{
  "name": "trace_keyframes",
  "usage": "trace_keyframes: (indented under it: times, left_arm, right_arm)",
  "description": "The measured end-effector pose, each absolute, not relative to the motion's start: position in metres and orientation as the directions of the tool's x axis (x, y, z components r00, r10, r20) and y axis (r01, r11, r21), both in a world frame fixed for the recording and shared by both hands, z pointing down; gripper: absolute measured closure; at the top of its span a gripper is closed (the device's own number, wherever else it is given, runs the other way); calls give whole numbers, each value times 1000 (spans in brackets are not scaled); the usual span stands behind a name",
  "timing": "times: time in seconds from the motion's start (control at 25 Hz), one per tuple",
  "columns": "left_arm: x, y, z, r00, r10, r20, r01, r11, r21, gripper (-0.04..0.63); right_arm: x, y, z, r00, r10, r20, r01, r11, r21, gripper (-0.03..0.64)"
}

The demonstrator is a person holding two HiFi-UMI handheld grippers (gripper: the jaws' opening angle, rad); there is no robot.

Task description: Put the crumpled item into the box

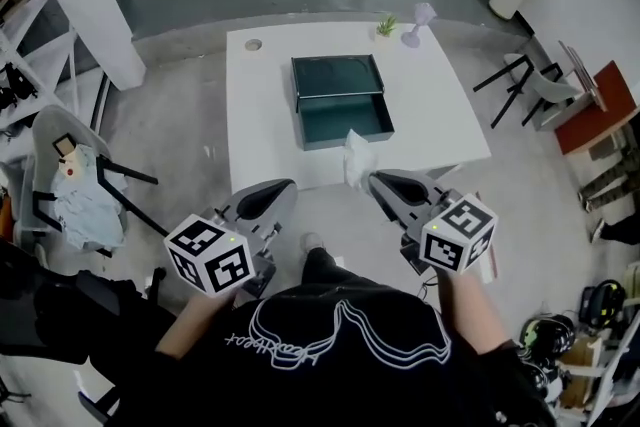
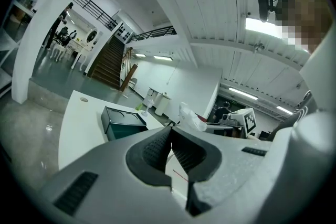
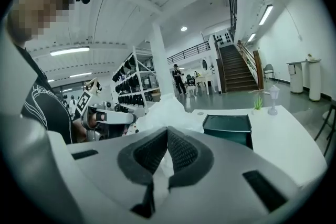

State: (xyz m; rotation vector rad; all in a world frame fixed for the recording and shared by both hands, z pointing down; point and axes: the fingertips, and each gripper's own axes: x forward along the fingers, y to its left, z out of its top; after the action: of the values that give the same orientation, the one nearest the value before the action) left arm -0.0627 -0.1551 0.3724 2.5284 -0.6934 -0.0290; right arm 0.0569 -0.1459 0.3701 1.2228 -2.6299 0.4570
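Observation:
A dark green box [image 1: 338,100] lies open on the white table [image 1: 260,125], its lid tipped back on the far side. My right gripper [image 1: 374,180] is shut on a white crumpled item [image 1: 355,157], held in the air just above the table's near edge, short of the box. In the right gripper view the crumpled item [image 3: 169,110] bulges out past the shut jaws of the right gripper [image 3: 167,132], with the box [image 3: 229,126] ahead. My left gripper [image 1: 286,186] hangs beside it at the near edge. The left gripper [image 2: 170,132] is shut with nothing in it.
A small green plant [image 1: 386,25] and a pale lamp-like ornament [image 1: 419,23] stand at the table's far edge. A round hole [image 1: 253,44] marks the far left corner. A chair with cloth [image 1: 78,187] is at the left, dark chairs [image 1: 525,80] at the right.

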Motion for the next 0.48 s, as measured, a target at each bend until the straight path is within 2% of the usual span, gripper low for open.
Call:
trace_keyframes:
  times: [0.48]
  left_arm:
    - [-55, -228, 379, 818, -550, 170, -556, -677, 482, 591]
  right_arm:
    - [68, -241, 407, -651, -616, 443, -719, 688, -100, 614]
